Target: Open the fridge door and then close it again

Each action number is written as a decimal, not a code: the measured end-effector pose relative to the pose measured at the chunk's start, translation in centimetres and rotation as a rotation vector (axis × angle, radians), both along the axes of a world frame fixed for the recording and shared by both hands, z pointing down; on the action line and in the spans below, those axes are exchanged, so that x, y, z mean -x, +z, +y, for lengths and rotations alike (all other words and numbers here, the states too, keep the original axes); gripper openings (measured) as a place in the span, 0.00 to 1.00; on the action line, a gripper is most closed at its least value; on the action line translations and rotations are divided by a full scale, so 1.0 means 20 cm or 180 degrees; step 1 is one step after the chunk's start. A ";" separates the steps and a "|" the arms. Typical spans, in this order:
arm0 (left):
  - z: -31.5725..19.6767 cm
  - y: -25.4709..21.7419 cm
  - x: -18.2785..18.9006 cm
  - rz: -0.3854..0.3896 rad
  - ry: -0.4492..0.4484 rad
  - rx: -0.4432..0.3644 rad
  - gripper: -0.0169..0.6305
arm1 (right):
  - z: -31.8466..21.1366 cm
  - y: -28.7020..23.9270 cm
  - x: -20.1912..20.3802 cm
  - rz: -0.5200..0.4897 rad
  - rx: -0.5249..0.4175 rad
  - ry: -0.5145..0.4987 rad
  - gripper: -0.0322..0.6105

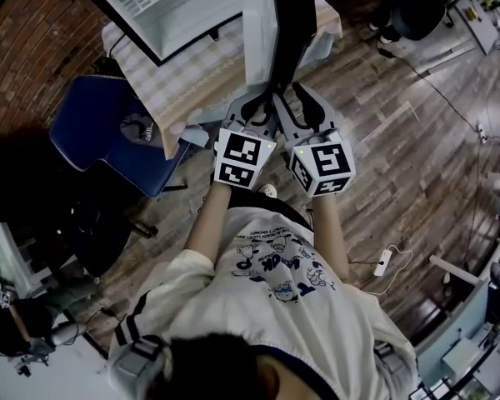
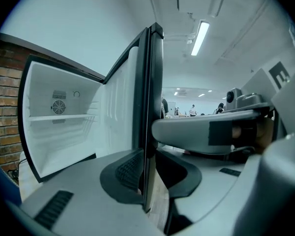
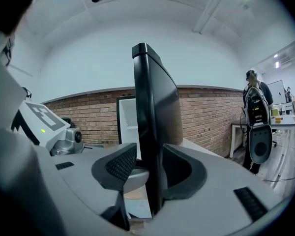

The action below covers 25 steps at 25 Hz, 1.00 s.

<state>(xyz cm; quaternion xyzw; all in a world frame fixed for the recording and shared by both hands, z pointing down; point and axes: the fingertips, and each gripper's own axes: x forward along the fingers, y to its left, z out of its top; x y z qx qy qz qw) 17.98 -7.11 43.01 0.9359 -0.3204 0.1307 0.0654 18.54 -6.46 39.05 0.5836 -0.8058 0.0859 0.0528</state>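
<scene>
**While the fridge door (image 1: pixel 290 23) stands open: both grippers at its free edge**

As the head view shows, the fridge (image 1: pixel 162 7) sits on a cloth-covered desk (image 1: pixel 192 86) near a brick wall (image 1: pixel 33 48). Its white interior is exposed and the fridge door is swung out toward the person. The left gripper (image 1: pixel 262 105) and right gripper (image 1: pixel 307 98) are side by side at the door's free edge, above a wooden floor (image 1: pixel 400 140). A blue chair (image 1: pixel 100 132) stands just left of the desk.

Left gripper view: the fridge door (image 2: pixel 155 82) runs upright between the fingers (image 2: pixel 129 171), which are clenched on its edge (the ribbed pad lies against the inner side). A white shelf (image 2: pixel 59 117) crosses the fridge interior.

Right gripper view: the fridge door (image 3: pixel 155 107) stands between the fingers (image 3: pixel 120 165), which are released, with a narrow gap showing beside the ribbed pad.
</scene>
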 end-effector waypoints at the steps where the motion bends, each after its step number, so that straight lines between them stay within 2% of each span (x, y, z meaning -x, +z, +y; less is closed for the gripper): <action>1: 0.01 0.00 -0.03 -0.0004 0.0026 -0.0003 0.16 | 0.00 0.00 -0.03 0.0000 -0.0010 0.0016 0.30; 8: 0.05 -0.01 -0.29 -0.0004 0.0237 -0.0011 0.14 | 0.02 -0.02 -0.29 0.0040 -0.0064 0.0211 0.30; 13: 0.06 0.00 -0.50 0.0001 0.0440 0.0038 0.14 | 0.01 0.00 -0.52 0.0097 -0.0057 0.0268 0.26; 19: 0.05 -0.01 -0.74 0.0027 0.0694 0.0068 0.14 | -0.02 -0.01 -0.76 0.0100 -0.0087 0.0511 0.25; 25: 0.00 -0.01 -0.97 0.0048 0.0954 0.0096 0.14 | -0.09 -0.01 -0.99 0.0156 -0.0075 0.0455 0.25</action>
